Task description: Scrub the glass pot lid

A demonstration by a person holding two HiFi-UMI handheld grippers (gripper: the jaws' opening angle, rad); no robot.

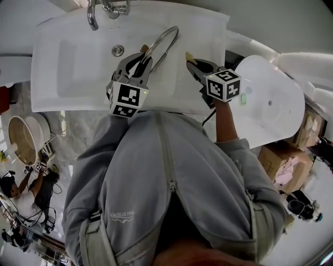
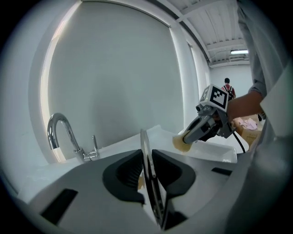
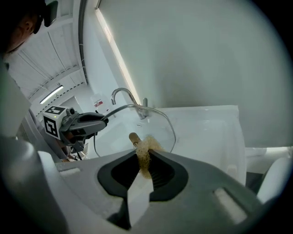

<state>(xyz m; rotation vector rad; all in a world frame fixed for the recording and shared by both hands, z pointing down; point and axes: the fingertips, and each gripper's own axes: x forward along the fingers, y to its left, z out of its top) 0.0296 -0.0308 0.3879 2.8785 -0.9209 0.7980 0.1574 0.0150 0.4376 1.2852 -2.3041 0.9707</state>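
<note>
Head view: lid (image 1: 171,32) held upright over the sink (image 1: 73,62), seen nearly edge-on. Its rim runs from the left gripper (image 1: 141,54) toward the far right, past the drain, with the tap (image 1: 92,15) at the far edge. The right gripper (image 1: 191,61) sits just right of the lid, with a yellowish scrubber (image 1: 188,56) at its tip. A clear gap shows between scrubber and glass. The right gripper is the one that must close that gap, moving left onto the lid's face.

Left gripper view: the jaws stand narrow, clamped on the near rim of the lid (image 2: 145,151). The lid rises as a thin line straight ahead. The scrubber (image 2: 181,142) and the right gripper lie to its right, apart from the glass.

Right gripper view: the jaws are pinched on the fibrous scrubber (image 3: 144,153), with a white strip hanging below it. The lid's broad glass face (image 3: 151,123) lies straight ahead and slightly left, its far edge toward the tap. The left gripper (image 3: 106,120) grips its left rim. Judged from here, a short push forward would land the scrubber on the face.
</note>
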